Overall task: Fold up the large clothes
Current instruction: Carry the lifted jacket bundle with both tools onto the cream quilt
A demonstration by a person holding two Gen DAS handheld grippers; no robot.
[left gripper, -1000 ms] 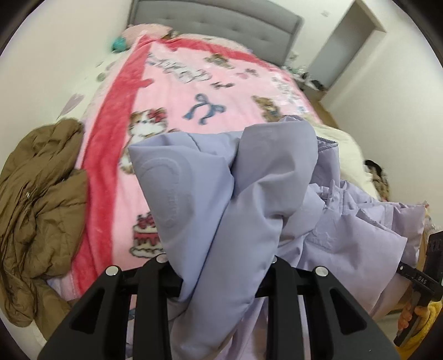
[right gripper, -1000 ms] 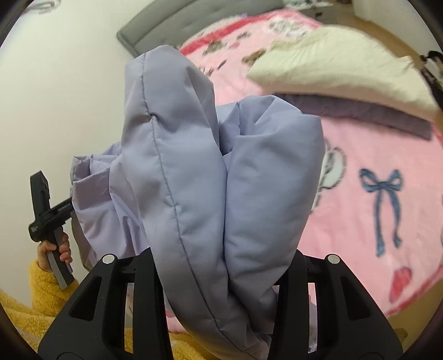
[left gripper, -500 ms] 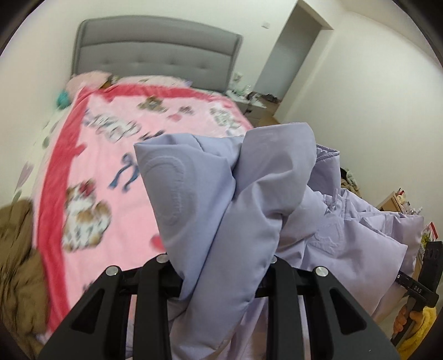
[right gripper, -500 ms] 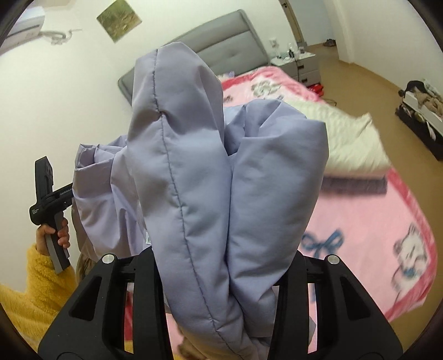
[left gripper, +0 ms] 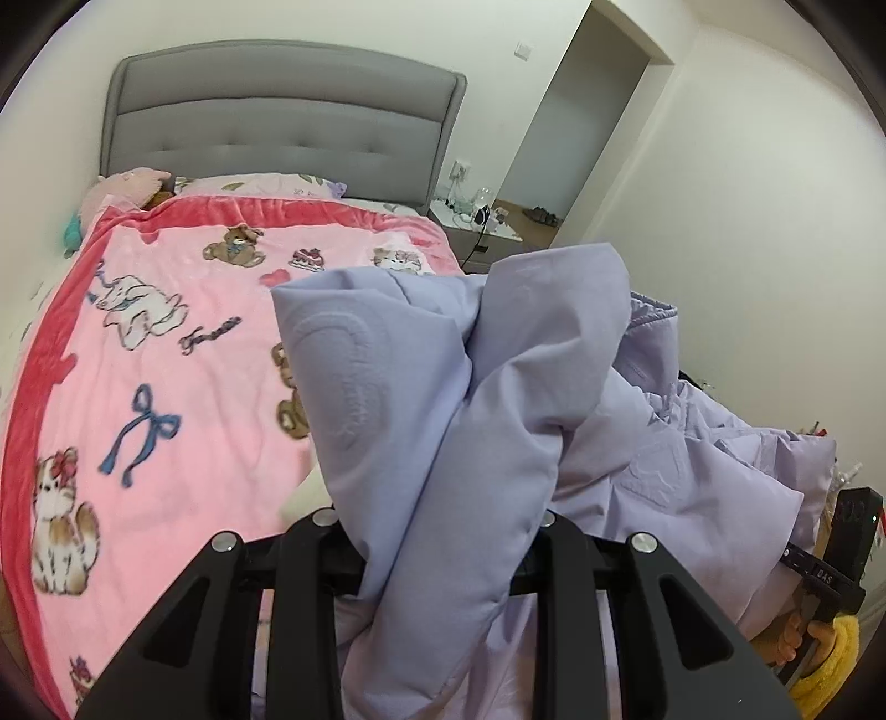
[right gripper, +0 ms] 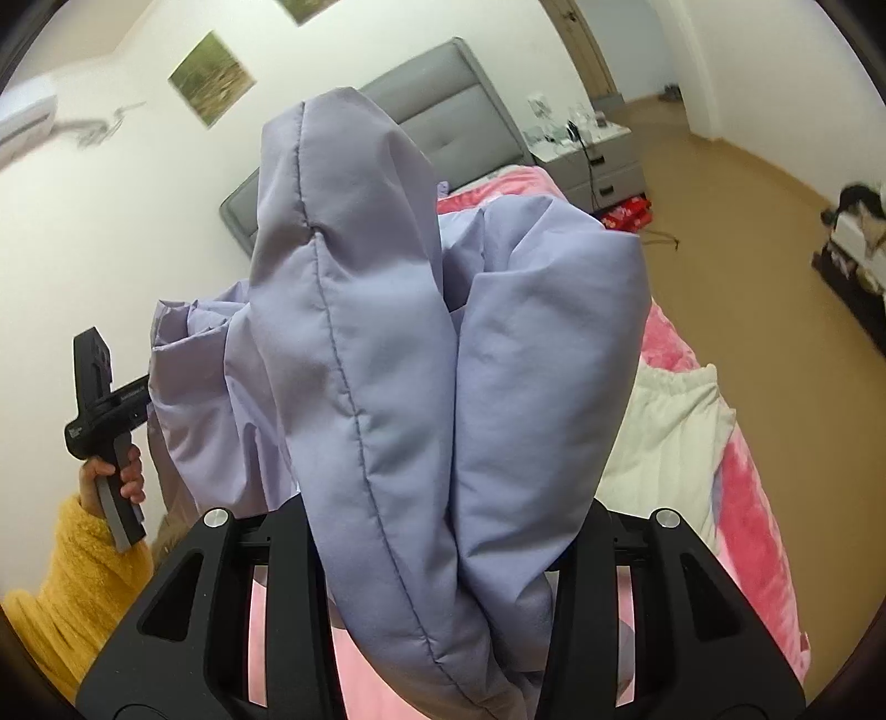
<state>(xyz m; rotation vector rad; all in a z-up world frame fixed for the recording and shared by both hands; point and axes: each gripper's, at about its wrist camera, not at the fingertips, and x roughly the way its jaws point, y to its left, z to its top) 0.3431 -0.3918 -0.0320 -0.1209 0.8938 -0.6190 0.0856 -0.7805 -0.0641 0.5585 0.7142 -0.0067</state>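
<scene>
Claws, left [left gripper: 434,559] and right [right gripper: 437,548], clench lilac jacket [left gripper: 498,387] above pink bedspread [left gripper: 166,343].

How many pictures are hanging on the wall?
2 that I can see. One green picture hangs on the white wall left of the grey headboard, and another peeks in at the very top edge. The lilac jacket may hide more.

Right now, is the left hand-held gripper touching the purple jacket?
Touching. The left wrist view shows the left hand-held gripper clamped on the purple jacket.

jacket [left gripper: 443,421]: plain lilac | blanket [left gripper: 166,360]: pink, cartoon animals | headboard [left gripper: 277,116]: grey
</scene>
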